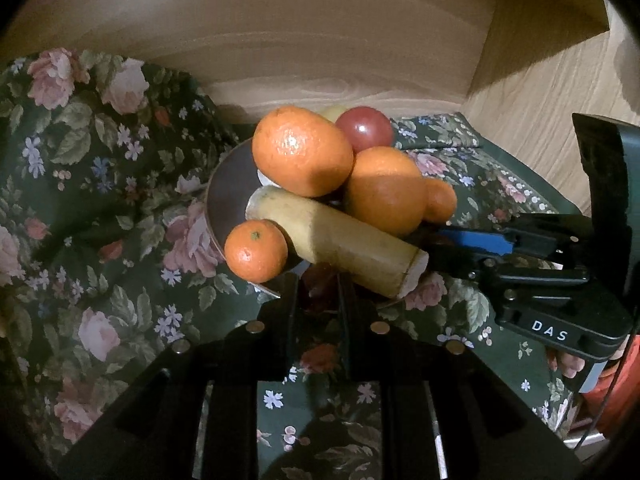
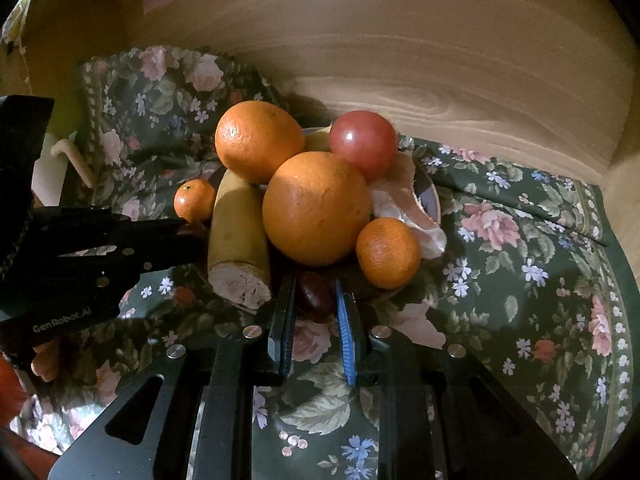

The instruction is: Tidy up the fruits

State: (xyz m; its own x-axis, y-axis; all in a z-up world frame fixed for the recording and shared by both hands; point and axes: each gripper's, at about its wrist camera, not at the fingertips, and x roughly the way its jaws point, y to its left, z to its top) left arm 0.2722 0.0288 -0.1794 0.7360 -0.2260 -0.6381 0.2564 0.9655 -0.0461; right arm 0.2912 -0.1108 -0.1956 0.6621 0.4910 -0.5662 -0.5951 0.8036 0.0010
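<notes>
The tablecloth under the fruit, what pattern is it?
The tablecloth is dark green with pink roses and small blue flowers, clearest in the right wrist view.

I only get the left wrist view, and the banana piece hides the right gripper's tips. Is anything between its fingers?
Observer: Yes. A small dark fruit sits between the right gripper's fingers at the plate's near edge. I cannot tell if they touch it.
Operator: Anything hidden beyond the front orange?
Observer: Pale peeled citrus segments lie on the plate, below the red fruit.
</notes>
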